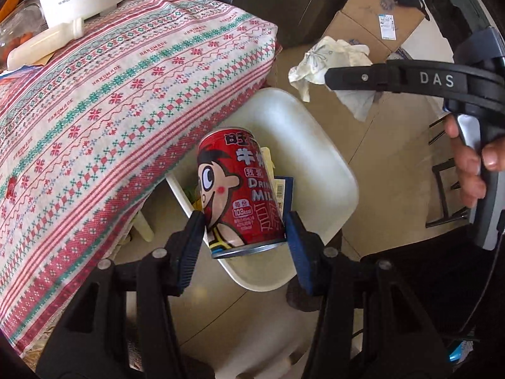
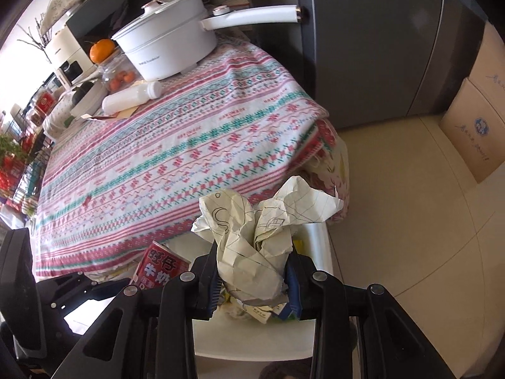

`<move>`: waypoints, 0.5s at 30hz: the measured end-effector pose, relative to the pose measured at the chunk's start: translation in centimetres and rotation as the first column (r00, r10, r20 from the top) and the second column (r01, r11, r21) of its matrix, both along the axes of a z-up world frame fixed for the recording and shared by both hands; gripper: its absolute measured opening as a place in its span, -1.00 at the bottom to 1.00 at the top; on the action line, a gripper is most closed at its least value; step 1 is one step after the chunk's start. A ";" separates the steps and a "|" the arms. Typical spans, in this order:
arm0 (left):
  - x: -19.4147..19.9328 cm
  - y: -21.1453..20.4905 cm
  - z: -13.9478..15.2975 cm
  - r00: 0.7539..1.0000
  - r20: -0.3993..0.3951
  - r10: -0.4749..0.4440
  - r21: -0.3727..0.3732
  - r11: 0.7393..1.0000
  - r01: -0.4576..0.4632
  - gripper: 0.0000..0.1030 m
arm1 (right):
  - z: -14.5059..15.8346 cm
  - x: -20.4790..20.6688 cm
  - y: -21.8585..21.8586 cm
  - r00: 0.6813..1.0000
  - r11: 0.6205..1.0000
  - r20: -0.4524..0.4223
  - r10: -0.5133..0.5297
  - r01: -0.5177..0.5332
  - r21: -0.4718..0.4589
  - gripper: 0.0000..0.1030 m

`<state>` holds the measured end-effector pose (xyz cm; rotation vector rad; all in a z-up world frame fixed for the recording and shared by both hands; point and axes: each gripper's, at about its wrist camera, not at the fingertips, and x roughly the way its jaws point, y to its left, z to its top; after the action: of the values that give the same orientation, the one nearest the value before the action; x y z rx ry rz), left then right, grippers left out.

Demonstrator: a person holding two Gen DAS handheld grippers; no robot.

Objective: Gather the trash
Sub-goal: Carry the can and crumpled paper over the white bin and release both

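Observation:
My left gripper [image 1: 245, 225] is shut on a red milk drink can [image 1: 240, 189] and holds it above a white trash bin [image 1: 322, 170] that stands on the floor beside the table. The can [image 2: 161, 267] also shows at the lower left of the right wrist view. My right gripper [image 2: 252, 267] is shut on a crumpled sheet of lined paper [image 2: 252, 230] with pen drawings, held over the same bin [image 2: 318, 243]. In the left wrist view the paper [image 1: 328, 63] and the right gripper's black fingers [image 1: 378, 77] show at the upper right. Wrappers lie inside the bin.
A table with a red, green and white patterned cloth [image 2: 176, 145] carries a white electric pot [image 2: 170, 47], a white bottle [image 2: 132, 98], an orange [image 2: 101, 50] and jars. A grey fridge [image 2: 372, 41] and cardboard boxes [image 2: 473, 120] stand on the tiled floor [image 2: 410, 221].

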<state>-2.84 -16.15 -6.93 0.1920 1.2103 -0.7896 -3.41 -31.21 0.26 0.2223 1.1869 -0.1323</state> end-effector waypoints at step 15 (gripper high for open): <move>0.5 0.0 1.7 0.995 0.098 -0.001 0.050 0.999 -0.004 0.37 | -1.1 -1.0 -1.8 0.998 1.000 -0.058 -0.015 0.017 0.022 -0.30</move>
<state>-2.34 -16.15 -5.28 0.2679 1.1378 -0.7412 -4.41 -32.96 -0.88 0.2490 1.2445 -0.1404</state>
